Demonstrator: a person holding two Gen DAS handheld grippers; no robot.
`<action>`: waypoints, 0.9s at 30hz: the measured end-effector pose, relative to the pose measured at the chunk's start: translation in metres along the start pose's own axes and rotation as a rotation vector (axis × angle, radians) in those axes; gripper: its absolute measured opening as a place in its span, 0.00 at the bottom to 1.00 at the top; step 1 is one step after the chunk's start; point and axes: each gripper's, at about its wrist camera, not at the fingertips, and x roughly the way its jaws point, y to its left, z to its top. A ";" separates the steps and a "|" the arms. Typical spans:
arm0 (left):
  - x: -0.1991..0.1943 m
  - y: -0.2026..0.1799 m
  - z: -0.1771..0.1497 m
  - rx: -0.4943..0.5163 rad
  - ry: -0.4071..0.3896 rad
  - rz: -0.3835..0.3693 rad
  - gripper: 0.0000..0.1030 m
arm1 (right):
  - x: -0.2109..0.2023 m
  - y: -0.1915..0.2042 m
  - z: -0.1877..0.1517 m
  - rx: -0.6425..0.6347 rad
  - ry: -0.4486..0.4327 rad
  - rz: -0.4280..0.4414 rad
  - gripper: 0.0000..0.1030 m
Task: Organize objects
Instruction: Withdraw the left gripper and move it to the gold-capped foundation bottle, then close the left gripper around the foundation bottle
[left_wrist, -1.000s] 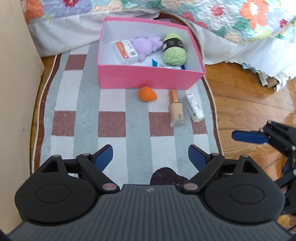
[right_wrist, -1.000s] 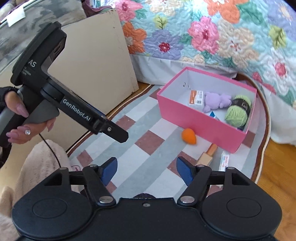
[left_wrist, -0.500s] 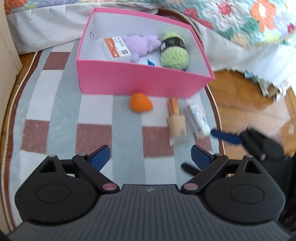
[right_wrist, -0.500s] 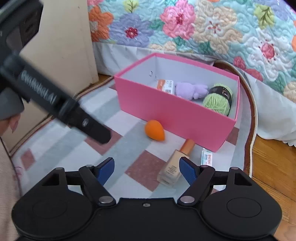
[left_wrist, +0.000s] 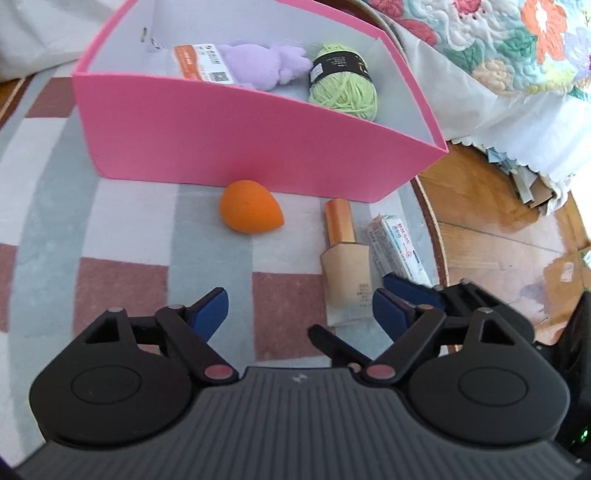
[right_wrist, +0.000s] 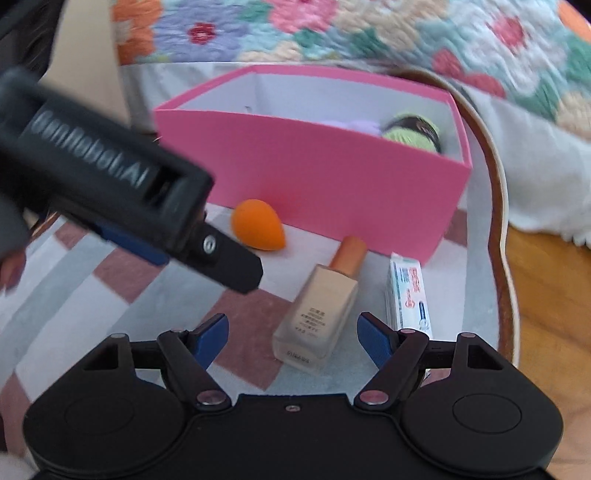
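Your right gripper (right_wrist: 291, 334) hung over the foundation bottle (right_wrist: 317, 314), which lay flat on the rug (right_wrist: 74, 295) at six o'clock from the pink box (right_wrist: 314, 177). Its jaws, spread and empty, had just been closing. The left gripper (left_wrist: 299, 312), likewise unclenched and narrowing, held nothing; the orange sponge (left_wrist: 249, 211) lay at eleven o'clock from it. The bottle looked rigid, smooth, probably slippery and breakable; across its flat sides seemed best.
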 end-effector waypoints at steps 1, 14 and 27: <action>0.005 0.001 0.000 -0.012 0.003 -0.014 0.71 | 0.002 -0.001 -0.001 0.018 0.007 -0.006 0.69; 0.033 0.013 -0.011 -0.098 -0.003 -0.115 0.44 | 0.007 -0.004 -0.010 0.033 0.003 -0.019 0.46; 0.021 0.026 -0.036 -0.213 0.113 -0.140 0.37 | -0.008 0.015 -0.025 0.071 0.034 0.183 0.45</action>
